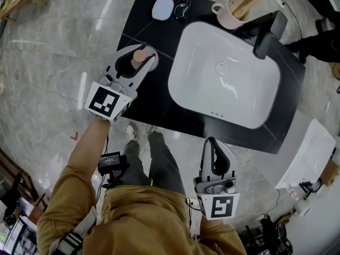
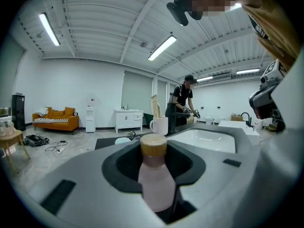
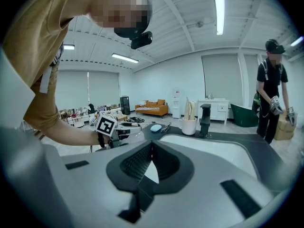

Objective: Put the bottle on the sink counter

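Reaching the left arm forward, left gripper [image 1: 141,54] grasping the upright bottle [image 2: 154,175] at the sink counter's [image 1: 154,97] left edge; keeping the right gripper [image 1: 213,142] clenched, empty, off its near edge.

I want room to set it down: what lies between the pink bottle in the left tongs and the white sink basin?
Nothing: the head view shows only bare black counter between the pink tan-capped bottle and the white rectangular basin.

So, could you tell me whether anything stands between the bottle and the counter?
Nothing visible does: the left gripper holds the bottle above the counter's bare left edge, beside the basin; the glasses lie farther back.
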`<control>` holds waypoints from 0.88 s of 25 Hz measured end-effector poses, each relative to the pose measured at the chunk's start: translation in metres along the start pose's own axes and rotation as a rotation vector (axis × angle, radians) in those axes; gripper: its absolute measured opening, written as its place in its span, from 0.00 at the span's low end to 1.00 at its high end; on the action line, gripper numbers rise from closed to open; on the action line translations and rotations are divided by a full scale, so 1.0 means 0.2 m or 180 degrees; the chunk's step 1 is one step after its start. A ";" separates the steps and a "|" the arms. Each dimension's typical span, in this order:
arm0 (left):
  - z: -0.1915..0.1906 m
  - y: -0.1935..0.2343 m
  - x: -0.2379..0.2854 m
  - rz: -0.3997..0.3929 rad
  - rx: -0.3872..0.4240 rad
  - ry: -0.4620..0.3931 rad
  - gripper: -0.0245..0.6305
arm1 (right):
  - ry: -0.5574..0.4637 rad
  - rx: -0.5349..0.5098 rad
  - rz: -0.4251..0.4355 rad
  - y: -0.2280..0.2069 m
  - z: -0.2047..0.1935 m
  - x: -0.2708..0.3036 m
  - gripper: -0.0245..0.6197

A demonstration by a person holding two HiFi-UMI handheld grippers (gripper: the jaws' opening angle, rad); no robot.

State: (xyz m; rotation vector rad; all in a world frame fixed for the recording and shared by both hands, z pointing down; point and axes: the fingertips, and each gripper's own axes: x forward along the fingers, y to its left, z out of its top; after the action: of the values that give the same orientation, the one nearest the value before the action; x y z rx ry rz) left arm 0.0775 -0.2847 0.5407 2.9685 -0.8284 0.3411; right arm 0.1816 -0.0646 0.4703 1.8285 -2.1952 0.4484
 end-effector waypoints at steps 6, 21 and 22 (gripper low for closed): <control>0.01 -0.01 0.02 -0.0010 0.0043 -0.0023 0.23 | 0.0006 -0.0008 -0.0001 -0.02 -0.01 0.01 0.05; 0.02 -0.02 0.03 0.0080 0.0205 -0.0108 0.25 | 0.0010 -0.0008 0.0031 -0.02 -0.03 0.02 0.05; 0.02 -0.02 0.03 0.0084 0.0219 -0.0119 0.25 | 0.0015 -0.0009 0.0033 -0.02 -0.03 0.02 0.05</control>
State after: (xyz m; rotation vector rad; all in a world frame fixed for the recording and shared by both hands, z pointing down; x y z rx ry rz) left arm 0.0854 -0.2852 0.5373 3.0389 -0.8779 0.3228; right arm 0.1856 -0.0670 0.4779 1.8136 -2.2019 0.4512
